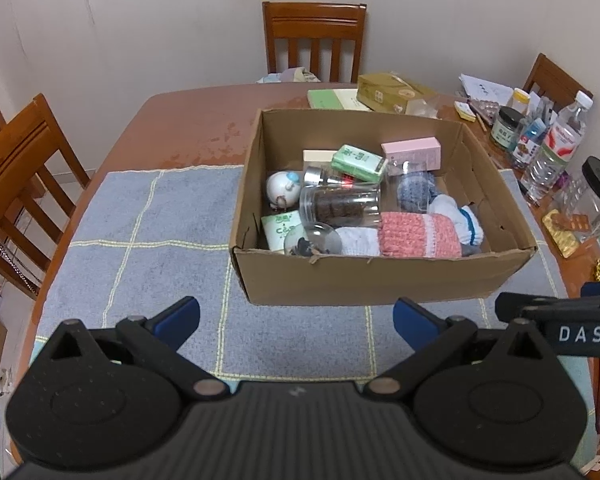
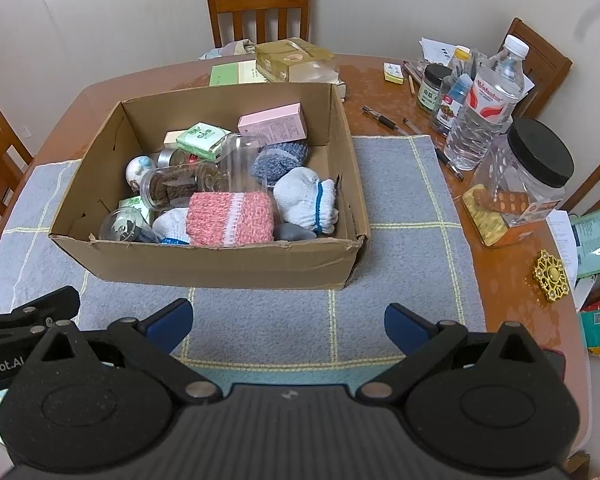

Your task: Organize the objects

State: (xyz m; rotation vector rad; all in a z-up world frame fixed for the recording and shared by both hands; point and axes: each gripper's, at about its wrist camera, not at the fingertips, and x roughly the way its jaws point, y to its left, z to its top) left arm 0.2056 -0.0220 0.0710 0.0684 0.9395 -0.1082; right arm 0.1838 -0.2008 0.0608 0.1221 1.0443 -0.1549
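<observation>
I have both grippers hovering low over the grey mat (image 1: 148,216), on the near side of the cardboard box (image 1: 380,276), and neither holds anything. The left gripper (image 1: 296,322) has its fingers spread wide with only mat between the blue pads. The right gripper (image 2: 288,322) is the same, fingers wide apart and empty.

The box sits on the mat, well ahead of both sets of fingers, and it is already loaded. Against its near wall lie a pink knitted cloth (image 2: 232,218), white socks with a blue band (image 2: 306,200) and a small glass globe (image 1: 314,240). Deeper in the box I see a clear jar on its side with dark contents (image 1: 340,204), a green carton (image 1: 358,162), a pink carton (image 1: 412,152) toward the far wall, and a white round figure (image 1: 282,186) by the left wall.

I judge this to be the start of a pick, or a pause with the mat cleared; I cannot tell which. If I reach in, I would take the pink cloth first: it is soft, it sits highest at the near wall, and the fingers can come down over the rim without knocking glass. I would keep the wrist above the near wall and lower straight down. The jar and globe could roll or slip, so I would leave them until the cloths are out.
</observation>
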